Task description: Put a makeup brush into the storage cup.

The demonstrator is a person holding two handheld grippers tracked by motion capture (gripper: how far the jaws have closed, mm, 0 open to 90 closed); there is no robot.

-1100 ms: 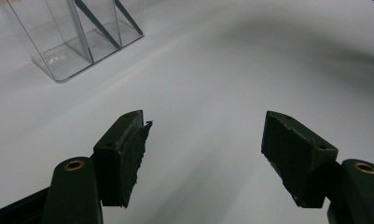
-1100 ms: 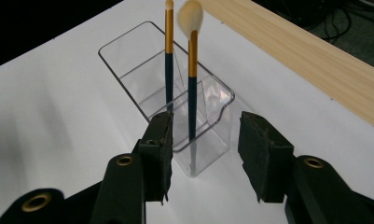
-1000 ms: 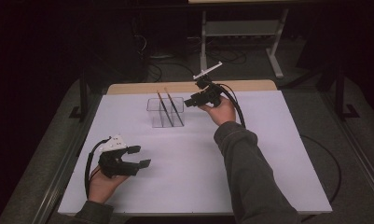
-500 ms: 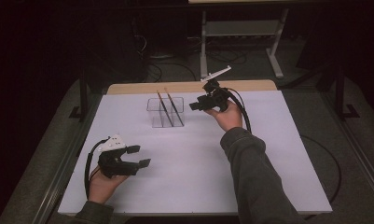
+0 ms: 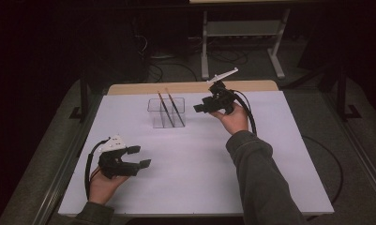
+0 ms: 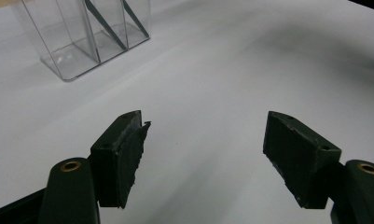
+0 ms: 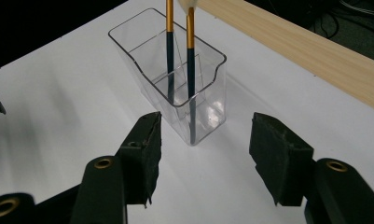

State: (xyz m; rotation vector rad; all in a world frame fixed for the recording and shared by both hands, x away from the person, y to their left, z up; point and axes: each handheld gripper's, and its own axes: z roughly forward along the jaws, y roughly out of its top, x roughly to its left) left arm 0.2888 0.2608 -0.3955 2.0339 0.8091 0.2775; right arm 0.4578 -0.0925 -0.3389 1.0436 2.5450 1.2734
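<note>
Hovering released beside the clear holder point(image 5: 166, 112) of brushes point(image 7: 190, 70), the right gripper point(image 5: 200, 108) has just been opening, empty.

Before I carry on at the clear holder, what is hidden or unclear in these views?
- Brush heads: cut off by the top edge in the right gripper view; too small in the high view.
- Clear holder: its upper part cut off by the top edge in the left gripper view.
- Which compartment each brush stands in: unclear through the see-through walls.
- Floor beyond the table: too dark.
</note>
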